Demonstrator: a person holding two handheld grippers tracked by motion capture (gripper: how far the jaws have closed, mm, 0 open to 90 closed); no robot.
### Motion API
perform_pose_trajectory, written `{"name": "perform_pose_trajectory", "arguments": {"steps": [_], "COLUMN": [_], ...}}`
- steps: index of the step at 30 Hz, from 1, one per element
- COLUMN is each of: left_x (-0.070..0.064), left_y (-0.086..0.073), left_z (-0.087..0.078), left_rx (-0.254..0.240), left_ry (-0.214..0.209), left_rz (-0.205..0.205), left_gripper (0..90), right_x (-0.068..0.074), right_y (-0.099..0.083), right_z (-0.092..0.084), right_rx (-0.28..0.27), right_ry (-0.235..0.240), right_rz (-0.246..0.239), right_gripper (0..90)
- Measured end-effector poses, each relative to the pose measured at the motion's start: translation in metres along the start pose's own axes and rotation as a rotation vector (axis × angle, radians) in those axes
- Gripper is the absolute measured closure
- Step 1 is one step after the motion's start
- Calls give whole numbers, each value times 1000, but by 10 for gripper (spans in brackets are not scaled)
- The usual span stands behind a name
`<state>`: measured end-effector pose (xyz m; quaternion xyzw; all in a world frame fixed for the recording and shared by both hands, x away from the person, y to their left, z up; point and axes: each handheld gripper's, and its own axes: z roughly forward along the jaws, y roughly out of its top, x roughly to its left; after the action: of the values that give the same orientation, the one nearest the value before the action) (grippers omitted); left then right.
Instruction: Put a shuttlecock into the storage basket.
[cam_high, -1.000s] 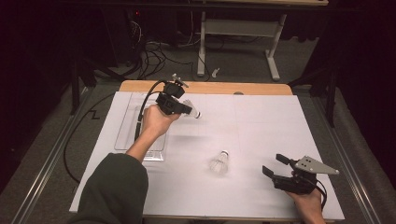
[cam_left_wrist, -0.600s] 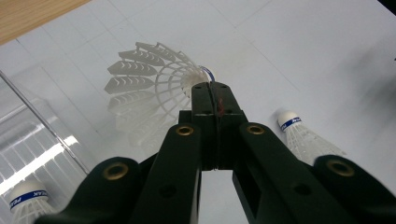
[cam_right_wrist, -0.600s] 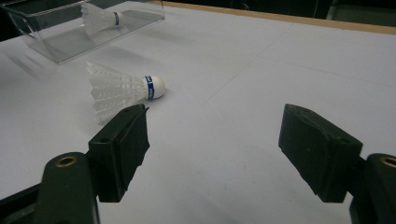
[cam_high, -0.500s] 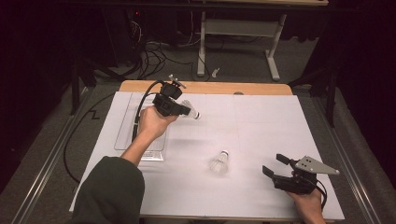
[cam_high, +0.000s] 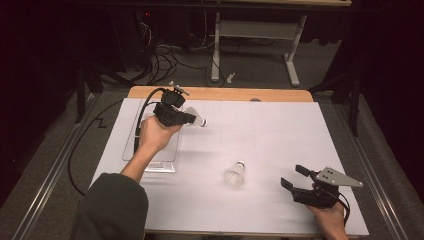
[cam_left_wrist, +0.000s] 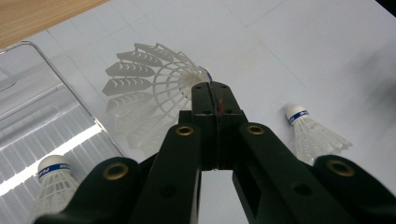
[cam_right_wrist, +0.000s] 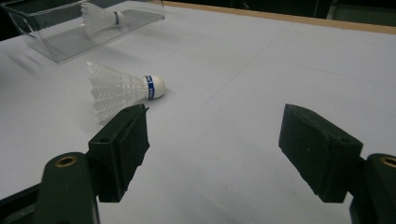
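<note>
A shuttlecock (cam_left_wrist: 154, 88) is held clamped in the left gripper (cam_high: 186, 118) near the desk's far-left tray (cam_high: 150, 165); it should be lowered gently, feathers uncrushed. The right gripper (cam_high: 296, 177) is held wide.

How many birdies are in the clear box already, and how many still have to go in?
Done: one shuttlecock lies in the clear tray. In hand: the left tool is pinching a second shuttlecock beside the tray. Left: one loose shuttlecock on the table, near the open right tool.
</note>
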<state>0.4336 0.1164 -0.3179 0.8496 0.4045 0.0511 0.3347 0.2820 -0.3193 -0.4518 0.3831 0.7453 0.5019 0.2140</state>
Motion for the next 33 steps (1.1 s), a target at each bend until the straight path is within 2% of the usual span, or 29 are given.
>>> {"name": "perform_pose_trajectory", "arguments": {"steps": [10, 18, 33], "left_x": [9, 14, 31], "left_y": [-8, -13, -24], "left_z": [-9, -15, -26], "left_rx": [-19, -28, -57], "left_ry": [18, 26, 68], "left_rz": [-29, -35, -88], "left_gripper": [900, 900, 900], "right_x": [0, 0, 0], "right_y": [0, 0, 0], "right_z": [0, 0, 0], "right_rx": [0, -1, -1], "right_ry": [-2, -1, -2], "right_rz": [0, 0, -1], "right_gripper": [244, 245, 245]}}
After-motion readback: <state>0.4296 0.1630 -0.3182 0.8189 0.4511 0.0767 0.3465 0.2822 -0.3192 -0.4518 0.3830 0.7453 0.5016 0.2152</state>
